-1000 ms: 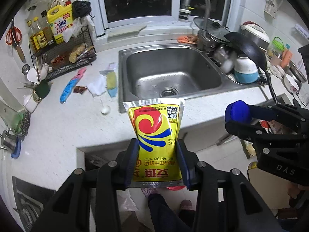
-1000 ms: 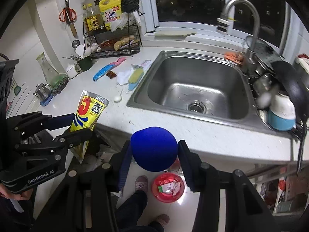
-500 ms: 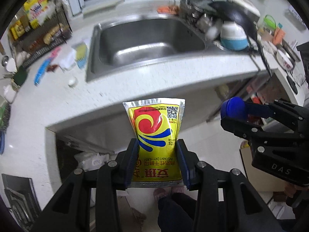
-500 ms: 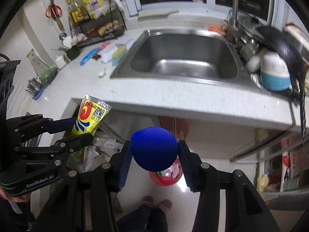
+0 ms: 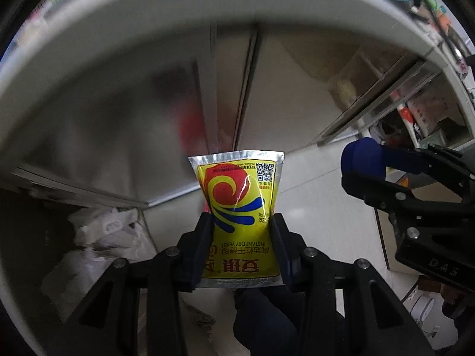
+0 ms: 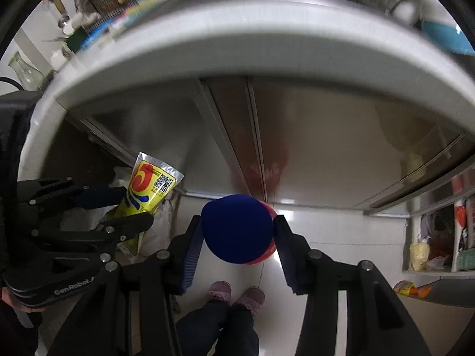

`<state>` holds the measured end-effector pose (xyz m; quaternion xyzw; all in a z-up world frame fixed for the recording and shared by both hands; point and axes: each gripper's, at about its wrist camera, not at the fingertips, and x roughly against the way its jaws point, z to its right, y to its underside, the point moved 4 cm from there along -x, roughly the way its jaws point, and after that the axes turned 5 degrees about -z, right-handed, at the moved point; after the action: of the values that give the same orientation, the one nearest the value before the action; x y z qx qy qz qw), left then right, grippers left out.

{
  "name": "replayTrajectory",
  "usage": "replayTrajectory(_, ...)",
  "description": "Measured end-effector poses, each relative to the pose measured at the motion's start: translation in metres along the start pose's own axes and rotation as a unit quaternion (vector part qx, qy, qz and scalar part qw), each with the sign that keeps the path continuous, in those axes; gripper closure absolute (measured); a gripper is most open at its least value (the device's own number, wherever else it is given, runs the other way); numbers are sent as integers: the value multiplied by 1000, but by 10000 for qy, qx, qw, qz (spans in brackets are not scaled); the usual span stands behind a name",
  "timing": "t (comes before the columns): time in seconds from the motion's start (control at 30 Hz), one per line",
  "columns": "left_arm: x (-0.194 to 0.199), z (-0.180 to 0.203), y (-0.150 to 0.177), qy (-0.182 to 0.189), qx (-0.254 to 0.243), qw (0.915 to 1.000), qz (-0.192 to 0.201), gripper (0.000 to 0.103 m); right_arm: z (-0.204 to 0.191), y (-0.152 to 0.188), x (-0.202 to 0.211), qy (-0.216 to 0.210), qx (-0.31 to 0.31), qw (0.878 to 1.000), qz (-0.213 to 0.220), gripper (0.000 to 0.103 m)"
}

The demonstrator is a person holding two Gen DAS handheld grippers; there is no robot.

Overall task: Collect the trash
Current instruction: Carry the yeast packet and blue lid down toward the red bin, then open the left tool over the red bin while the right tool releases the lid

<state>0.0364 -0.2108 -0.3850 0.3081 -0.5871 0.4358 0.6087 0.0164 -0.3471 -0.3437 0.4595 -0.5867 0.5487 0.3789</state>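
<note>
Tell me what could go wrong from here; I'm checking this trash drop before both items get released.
1. The red bin sits almost wholly hidden behind the blue ball in the right tool, so aiming is partly blind.
2. The yeast packet in the left tool hangs off to the bin's side, over white bags; released there, it would likely miss.

Both wrist views downward, sharing cabinet doors (image 5: 225, 95).

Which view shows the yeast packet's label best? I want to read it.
The left wrist view: the yeast packet faces the camera, upside down, clamped in the left tool. The right wrist view shows it smaller, angled and partly hidden.
</note>
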Motion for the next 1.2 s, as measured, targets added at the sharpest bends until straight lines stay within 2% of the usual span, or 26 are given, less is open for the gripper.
replayTrajectory(0.33,-163,-22,-10,39,-45,9998,-195,64,43,27,-153,-19,-74,9995,-322,58)
replayTrajectory(0.43,-199,-28,-12,81,-41,9996,-249,64,57,34,-191,-27,-83,9992,-396,58)
replayTrajectory(0.53,-239,-25,-13,331,-91,9989,-316,64,62,38,-231,-30,-77,9989,-472,58)
replayTrajectory(0.67,-276,-20,-8,284,-206,9983,-465,62,72,45,-263,-22,-91,9986,-518,58)
replayTrajectory(0.77,-289,-23,-7,374,-89,9981,-486,55,80,51,-281,-6,-161,9980,-604,58)
replayTrajectory(0.87,-294,-24,-7,288,-135,9984,-465,35,87,56,-285,-1,-213,9977,-647,58)
replayTrajectory(1.13,-281,-31,-7,250,-310,9983,-426,33,88,57,-260,22,-260,9974,-676,58)
replayTrajectory(1.2,-277,-38,-4,282,-331,9984,-368,26,87,55,-256,6,-224,9974,-683,58)
